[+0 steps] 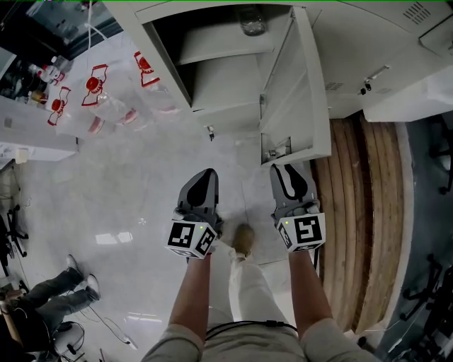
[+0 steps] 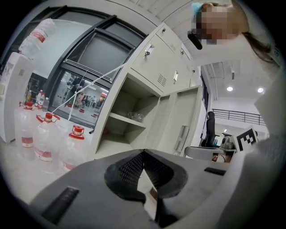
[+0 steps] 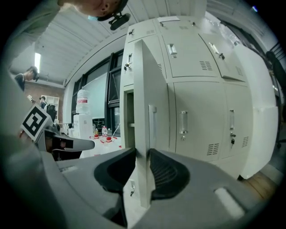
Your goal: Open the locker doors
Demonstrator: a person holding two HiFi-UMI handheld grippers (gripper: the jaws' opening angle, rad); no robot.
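The grey locker (image 1: 219, 78) stands with one compartment open, and its door (image 1: 297, 92) is swung out toward me. My right gripper (image 1: 287, 170) is at the door's free edge. In the right gripper view the door edge (image 3: 144, 89) runs between the jaws, and both pads of the right gripper (image 3: 143, 152) press on it. My left gripper (image 1: 205, 175) hangs beside it in front of the open compartment and touches nothing. In the left gripper view the tips of the left gripper (image 2: 143, 153) meet with nothing between them. The open shelves (image 2: 129, 116) lie ahead.
Large water bottles (image 1: 99, 92) with red caps stand left of the locker. More closed locker doors (image 3: 196, 120) continue to the right. A glass jar (image 1: 253, 21) sits on a shelf. A wooden floor strip (image 1: 361, 212) runs on the right. A person's legs (image 1: 49, 297) show at lower left.
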